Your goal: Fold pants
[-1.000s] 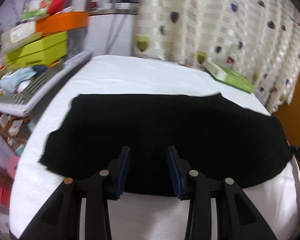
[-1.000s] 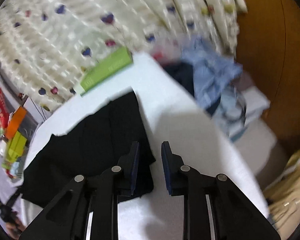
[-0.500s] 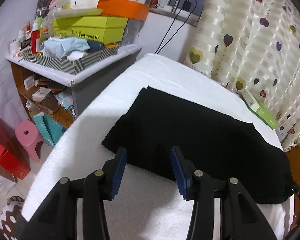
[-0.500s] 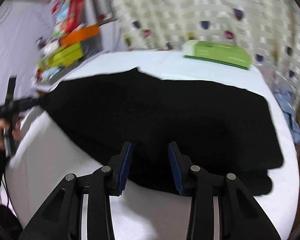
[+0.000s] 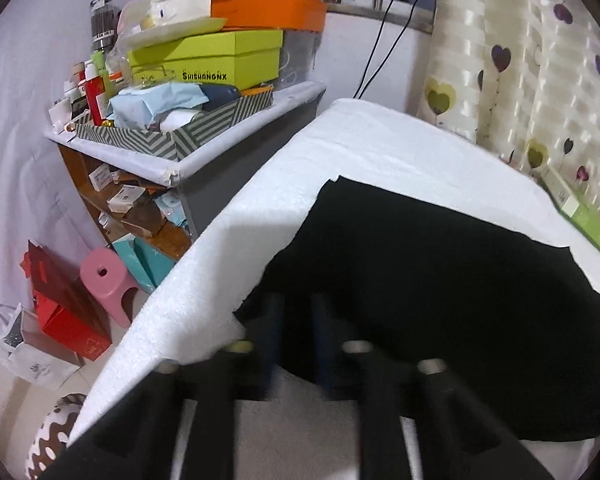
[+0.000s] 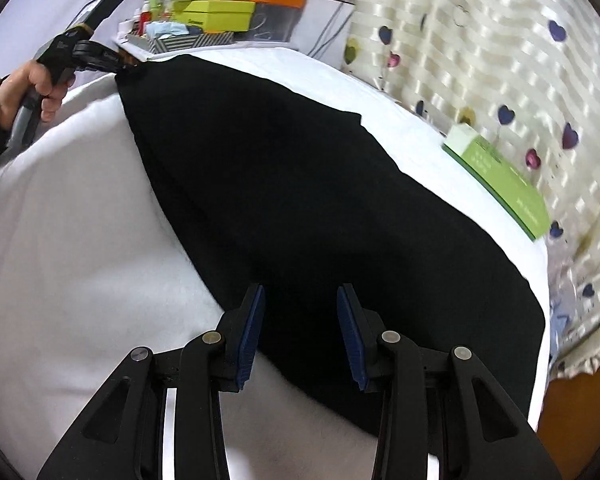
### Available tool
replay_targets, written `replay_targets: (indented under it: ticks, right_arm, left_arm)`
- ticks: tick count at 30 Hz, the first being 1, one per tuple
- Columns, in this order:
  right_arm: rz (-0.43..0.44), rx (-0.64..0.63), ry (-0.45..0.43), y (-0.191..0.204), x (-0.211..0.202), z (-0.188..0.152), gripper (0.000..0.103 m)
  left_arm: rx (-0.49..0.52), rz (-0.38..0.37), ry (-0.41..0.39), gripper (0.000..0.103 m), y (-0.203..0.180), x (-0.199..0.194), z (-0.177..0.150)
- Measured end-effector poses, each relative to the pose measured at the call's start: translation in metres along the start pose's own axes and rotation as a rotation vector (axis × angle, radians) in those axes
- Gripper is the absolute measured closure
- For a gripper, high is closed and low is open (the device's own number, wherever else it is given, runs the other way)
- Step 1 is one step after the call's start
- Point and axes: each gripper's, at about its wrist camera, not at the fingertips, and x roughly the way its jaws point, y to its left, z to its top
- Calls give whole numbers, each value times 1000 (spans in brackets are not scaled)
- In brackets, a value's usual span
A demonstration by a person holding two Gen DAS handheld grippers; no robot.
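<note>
Even indoor light, strong fisheye bending with dark corners; the left gripper [image 5: 294,320] is blurred, perhaps from motion.

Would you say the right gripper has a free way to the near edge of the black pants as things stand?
Probably yes: the right gripper stands open right at the edge of the pants, with only bare white cloth beside it.

"SHISHANGNX" (black letters) on the lime-green box [image 5: 204,65].
</note>
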Motion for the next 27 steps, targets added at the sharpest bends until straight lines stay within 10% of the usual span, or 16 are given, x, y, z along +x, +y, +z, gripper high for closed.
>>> replay_targets:
  ticks: [3,4,12,17,22,27]
  right_arm:
    - [13,-11,2,-2,4,5,72]
    - [37,-8,0,-2,4,6,98]
    - [47,22,-51,16,-30,8,98]
    - [80,58,-11,26,-10,-4,90]
    - [111,190,-155,1,-46,0,63]
    - [-60,379,-147,-62,-42,2,63]
  left_arm:
    - [-4,-19,4,97,3,2,3]
    - [2,-21,4,97,3,2,4]
    - [23,-44,1,99,5,0,9]
    - [25,-62,-46,99,13,-10,21]
    - [69,-58,-12,99,9,3,22]
    - [10,-38,-67,97,27,-15,28]
